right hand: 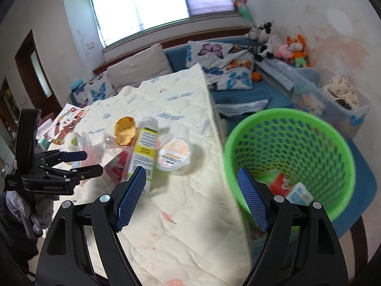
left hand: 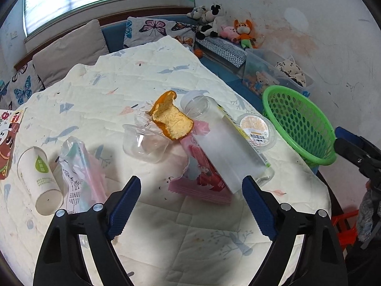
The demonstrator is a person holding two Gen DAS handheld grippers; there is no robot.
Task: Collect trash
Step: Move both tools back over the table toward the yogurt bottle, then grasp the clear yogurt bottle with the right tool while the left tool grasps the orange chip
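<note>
Trash lies on a quilted table cover (left hand: 142,81): an orange peel (left hand: 172,118), a clear plastic cup (left hand: 145,144), a clear bottle with a yellow label (left hand: 228,140), a pink wrapper (left hand: 202,174), a sealed round tub (left hand: 256,126), a white paper tube (left hand: 39,178) and a clear bag (left hand: 76,166). My left gripper (left hand: 191,205) is open and empty, just short of the pink wrapper. My right gripper (right hand: 191,197) is open and empty over the table's right edge, beside the green basket (right hand: 293,147), which holds a red wrapper (right hand: 279,183) and a small carton (right hand: 300,193).
A red printed box (left hand: 7,143) lies at the table's left edge. A blue sofa with butterfly pillows (right hand: 221,64) and soft toys (right hand: 281,45) stands behind the table. A clear storage bin (right hand: 333,100) sits beyond the basket. The left gripper shows in the right wrist view (right hand: 78,164).
</note>
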